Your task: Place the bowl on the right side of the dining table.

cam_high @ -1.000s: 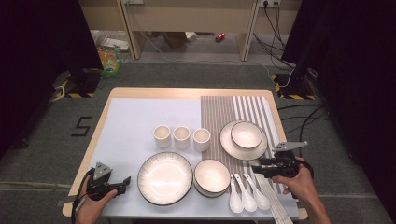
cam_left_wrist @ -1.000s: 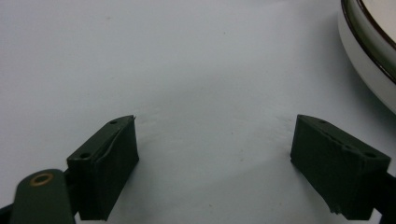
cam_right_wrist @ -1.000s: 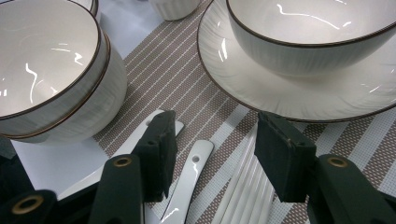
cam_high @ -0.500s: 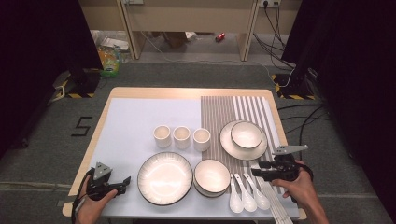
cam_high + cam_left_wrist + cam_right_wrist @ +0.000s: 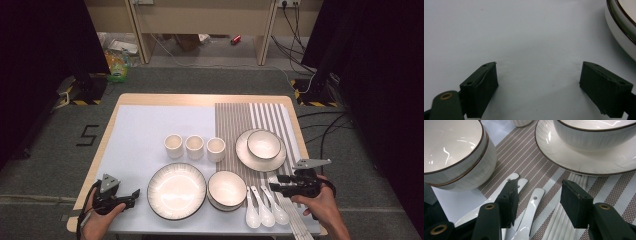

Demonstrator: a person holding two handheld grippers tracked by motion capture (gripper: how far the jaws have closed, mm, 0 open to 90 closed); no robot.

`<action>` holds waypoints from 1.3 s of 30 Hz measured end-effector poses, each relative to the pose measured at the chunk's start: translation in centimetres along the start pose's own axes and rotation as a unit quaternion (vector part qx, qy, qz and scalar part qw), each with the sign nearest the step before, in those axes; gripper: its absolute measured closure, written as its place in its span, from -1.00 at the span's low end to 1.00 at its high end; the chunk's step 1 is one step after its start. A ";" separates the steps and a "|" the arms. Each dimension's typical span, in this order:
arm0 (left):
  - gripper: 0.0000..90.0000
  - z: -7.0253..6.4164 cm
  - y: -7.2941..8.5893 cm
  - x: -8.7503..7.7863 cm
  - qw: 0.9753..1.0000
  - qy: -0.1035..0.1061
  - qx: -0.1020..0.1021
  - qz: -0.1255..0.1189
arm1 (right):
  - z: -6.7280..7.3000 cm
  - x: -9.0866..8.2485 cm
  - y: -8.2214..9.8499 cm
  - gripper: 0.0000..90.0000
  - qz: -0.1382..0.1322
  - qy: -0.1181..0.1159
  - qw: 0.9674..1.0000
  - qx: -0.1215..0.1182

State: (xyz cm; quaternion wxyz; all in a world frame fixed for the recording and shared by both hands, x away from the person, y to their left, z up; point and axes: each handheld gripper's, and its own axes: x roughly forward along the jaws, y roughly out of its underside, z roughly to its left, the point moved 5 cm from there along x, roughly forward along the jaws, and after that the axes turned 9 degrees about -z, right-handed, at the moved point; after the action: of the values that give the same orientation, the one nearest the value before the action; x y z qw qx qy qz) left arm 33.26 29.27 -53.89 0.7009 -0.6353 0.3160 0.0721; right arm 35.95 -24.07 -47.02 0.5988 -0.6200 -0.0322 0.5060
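While the left gripper rested with jaws released left of the large plate, the right gripper, jaws parted and empty, hovered over the spoons right of that plate, apparently approaching; the next move called for lowering around one handle.

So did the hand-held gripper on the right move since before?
Yes, a little: the right hand-held gripper slid down from the plate, toward the spoons.

Three cups stand behind the plate; spoons lie right of the stacked bowls.
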 end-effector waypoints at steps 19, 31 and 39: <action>-0.69 0.0 0.0 0.0 1.000 0.000 0.000 0.000 | 0.7 -0.1 0.6 0.08 0.003 -0.004 1.000 -0.006; -0.69 0.0 0.0 0.0 1.000 0.000 0.000 0.000 | 1.1 -0.3 1.0 0.07 0.007 -0.006 1.000 -0.010; -0.69 0.0 0.0 0.0 1.000 0.000 0.000 0.000 | 1.3 -0.4 1.2 0.08 0.005 -0.007 1.000 -0.011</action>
State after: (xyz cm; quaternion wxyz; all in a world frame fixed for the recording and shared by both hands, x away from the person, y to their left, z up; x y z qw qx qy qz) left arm 33.25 29.27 -53.89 0.7009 -0.6351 0.3166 0.0721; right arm 34.17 -23.73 -47.41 0.5888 -0.6234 -0.0386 0.5130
